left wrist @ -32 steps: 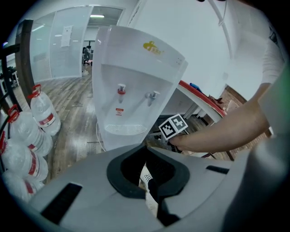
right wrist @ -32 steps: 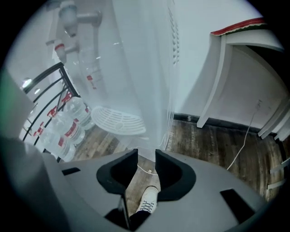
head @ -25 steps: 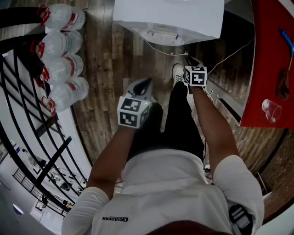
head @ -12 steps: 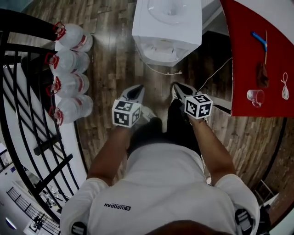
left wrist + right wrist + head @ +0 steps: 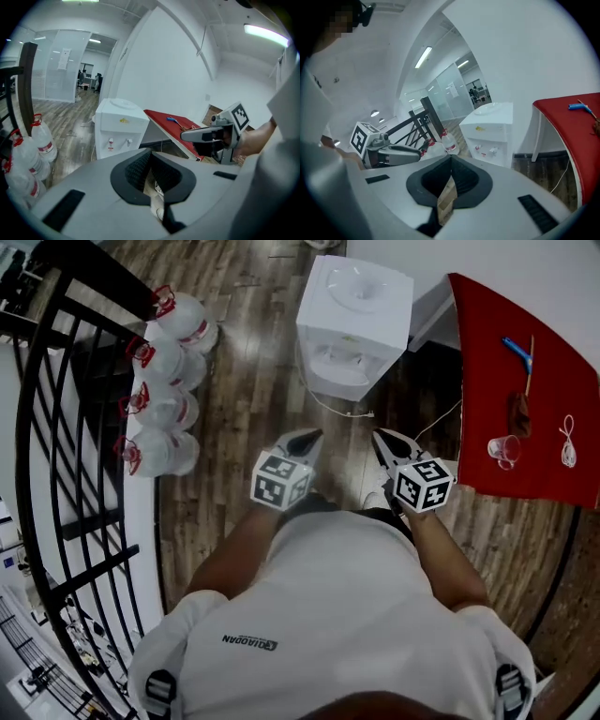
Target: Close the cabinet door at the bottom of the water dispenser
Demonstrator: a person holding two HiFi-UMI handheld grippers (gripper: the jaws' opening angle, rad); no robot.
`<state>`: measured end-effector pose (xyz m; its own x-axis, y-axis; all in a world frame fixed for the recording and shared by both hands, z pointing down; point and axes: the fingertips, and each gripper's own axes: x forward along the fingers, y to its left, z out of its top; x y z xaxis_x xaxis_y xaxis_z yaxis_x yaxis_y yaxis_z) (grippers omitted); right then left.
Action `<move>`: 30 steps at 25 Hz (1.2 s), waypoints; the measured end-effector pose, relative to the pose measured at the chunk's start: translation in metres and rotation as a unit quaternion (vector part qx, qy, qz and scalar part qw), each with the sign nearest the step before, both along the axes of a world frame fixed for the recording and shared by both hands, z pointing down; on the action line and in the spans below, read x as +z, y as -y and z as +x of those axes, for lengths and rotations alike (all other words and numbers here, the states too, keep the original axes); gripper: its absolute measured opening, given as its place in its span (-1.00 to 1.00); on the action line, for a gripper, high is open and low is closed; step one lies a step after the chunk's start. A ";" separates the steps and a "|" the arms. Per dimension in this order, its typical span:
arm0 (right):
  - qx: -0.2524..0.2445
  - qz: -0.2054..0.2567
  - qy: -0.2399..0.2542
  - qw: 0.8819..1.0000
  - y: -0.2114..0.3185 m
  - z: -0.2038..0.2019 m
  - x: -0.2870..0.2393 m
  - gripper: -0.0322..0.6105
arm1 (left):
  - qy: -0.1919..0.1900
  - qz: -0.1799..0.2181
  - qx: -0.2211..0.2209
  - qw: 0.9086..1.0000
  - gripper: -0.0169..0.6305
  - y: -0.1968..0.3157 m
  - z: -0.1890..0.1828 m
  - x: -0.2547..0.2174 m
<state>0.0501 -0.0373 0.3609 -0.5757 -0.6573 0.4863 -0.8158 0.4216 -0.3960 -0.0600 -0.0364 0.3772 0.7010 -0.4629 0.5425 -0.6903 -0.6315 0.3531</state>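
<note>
The white water dispenser [image 5: 354, 329] stands on the wood floor ahead of me, seen from above; its bottom cabinet door does not show. It also appears upright in the left gripper view [image 5: 119, 129] and in the right gripper view [image 5: 490, 133], with its lower part hidden behind the jaws. My left gripper [image 5: 316, 434] and right gripper [image 5: 377, 435] hang side by side in the air, well short of the dispenser. Both are shut with nothing between the jaws. Each one shows in the other's view, the right gripper [image 5: 183, 136] and the left gripper [image 5: 423, 152].
Several large water bottles [image 5: 164, 399] lie in a row on the floor at the left, beside a black railing [image 5: 56, 427]. A red table [image 5: 525, 399] at the right carries a plastic cup [image 5: 503, 450] and a blue tool [image 5: 517, 349]. A white cable [image 5: 342, 412] runs from the dispenser.
Both grippers have risen away from the floor and the dispenser. The head view has lifted too, so the dispenser looks smaller and farther, and more of the red table shows.
</note>
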 end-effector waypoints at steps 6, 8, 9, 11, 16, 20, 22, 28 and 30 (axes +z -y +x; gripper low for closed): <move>-0.014 0.025 0.029 0.999 -0.025 0.054 -0.044 -0.83 | -0.018 0.014 -0.014 1.000 -0.96 -0.029 0.051 -0.036; -0.022 0.033 0.039 0.998 -0.039 0.072 -0.054 -0.83 | -0.020 0.020 -0.026 0.999 -0.96 -0.039 0.070 -0.044; -0.028 0.033 0.046 0.998 -0.047 0.079 -0.058 -0.83 | -0.023 0.023 -0.032 0.999 -0.96 -0.046 0.080 -0.048; -0.049 0.039 0.047 0.997 -0.062 0.092 -0.064 -0.83 | -0.032 0.028 -0.041 0.998 -0.96 -0.058 0.100 -0.057; -0.092 0.064 0.037 0.993 -0.095 0.111 -0.070 -0.83 | -0.024 0.045 -0.063 0.997 -0.96 -0.092 0.128 -0.068; -0.096 0.060 0.042 0.993 -0.109 0.119 -0.067 -0.83 | -0.007 0.047 -0.075 0.996 -0.96 -0.113 0.126 -0.072; -0.095 0.061 0.043 0.993 -0.115 0.118 -0.070 -0.83 | -0.001 0.046 -0.070 0.996 -0.96 -0.125 0.122 -0.075; -0.073 0.075 0.042 0.994 -0.123 0.097 -0.080 -0.83 | 0.005 0.050 -0.054 0.997 -0.96 -0.131 0.095 -0.081; -0.059 0.073 0.042 0.995 -0.125 0.088 -0.080 -0.83 | 0.002 0.051 -0.049 0.998 -0.96 -0.129 0.084 -0.083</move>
